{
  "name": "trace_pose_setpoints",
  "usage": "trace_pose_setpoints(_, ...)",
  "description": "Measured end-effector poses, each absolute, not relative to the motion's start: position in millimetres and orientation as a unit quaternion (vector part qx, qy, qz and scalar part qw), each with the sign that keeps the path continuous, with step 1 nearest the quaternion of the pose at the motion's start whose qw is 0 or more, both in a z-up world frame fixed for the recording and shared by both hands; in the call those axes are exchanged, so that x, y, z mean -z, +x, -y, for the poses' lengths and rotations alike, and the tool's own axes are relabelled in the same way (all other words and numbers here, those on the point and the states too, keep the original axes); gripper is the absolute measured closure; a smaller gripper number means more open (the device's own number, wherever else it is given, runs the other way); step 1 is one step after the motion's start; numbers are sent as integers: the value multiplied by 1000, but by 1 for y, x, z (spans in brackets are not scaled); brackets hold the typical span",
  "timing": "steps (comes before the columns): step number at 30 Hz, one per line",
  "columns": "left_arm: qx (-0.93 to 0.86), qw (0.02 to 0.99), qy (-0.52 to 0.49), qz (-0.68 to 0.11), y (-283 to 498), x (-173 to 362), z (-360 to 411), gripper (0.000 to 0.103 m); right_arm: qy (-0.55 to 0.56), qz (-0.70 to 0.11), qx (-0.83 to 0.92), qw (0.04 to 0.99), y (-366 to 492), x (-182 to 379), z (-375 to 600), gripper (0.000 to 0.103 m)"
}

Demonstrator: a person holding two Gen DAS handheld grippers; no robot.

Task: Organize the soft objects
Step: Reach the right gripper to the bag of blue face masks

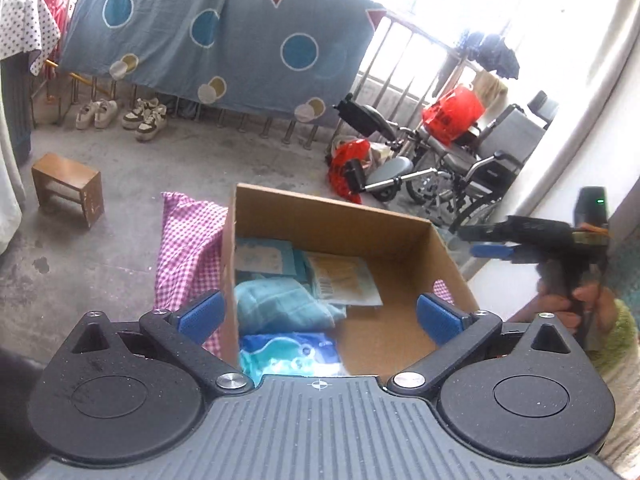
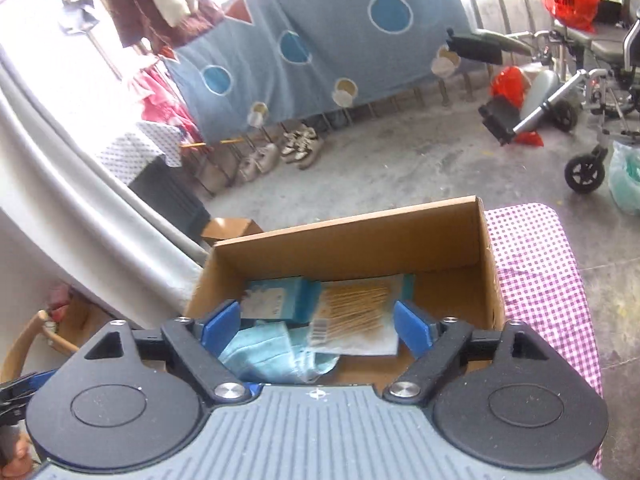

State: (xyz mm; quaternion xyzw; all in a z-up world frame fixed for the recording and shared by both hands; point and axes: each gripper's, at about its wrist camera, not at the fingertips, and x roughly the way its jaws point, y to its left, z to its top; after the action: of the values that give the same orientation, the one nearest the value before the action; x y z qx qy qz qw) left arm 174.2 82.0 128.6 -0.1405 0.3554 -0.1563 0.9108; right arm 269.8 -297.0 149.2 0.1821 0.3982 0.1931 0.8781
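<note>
You stood on a bare concrete balcony, a blue patterned sheet (image 1: 208,40) hung along the railing beyond the cardboard box (image 1: 332,216), which sat on a pink checked cloth (image 1: 188,248). Inside the box, the folded light-blue towel (image 1: 280,308) lay against the wall nearest the cloth, its long axis running roughly across the box toward the open floor. It looked light and limp and would likely sag, so a pinch at a thick folded edge would have served you best. Beyond it lay flat, crinkly-looking packets (image 2: 352,312), probably slippery. A blue packet (image 1: 288,354) lay nearest you. Your left gripper (image 1: 320,316) hung over the box with jaws spread wide and empty; your right gripper (image 2: 318,324) likewise gaped, holding nothing.
</note>
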Motion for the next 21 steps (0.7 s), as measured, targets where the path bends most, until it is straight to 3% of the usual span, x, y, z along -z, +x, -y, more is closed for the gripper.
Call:
trace_pose_setpoints(6, 122, 913, -138, -364, 130, -81, -99, 1, 186, -387, -252, 867, 169, -149, 275, 8)
trace_pose_setpoints(13, 109, 904, -130, -393, 115, -21, -104, 6, 203, -436, -295, 826, 104, -89, 217, 9)
trace_pose_setpoints(18, 115, 897, -120, -410, 123, 7, -106, 19, 212, -507, -289, 784, 84, -25, 168, 35)
trace_pose_setpoints(21, 119, 897, -107, -412, 131, 17, -105, 26, 200, -541, -272, 770, 83, 2, 147, 38)
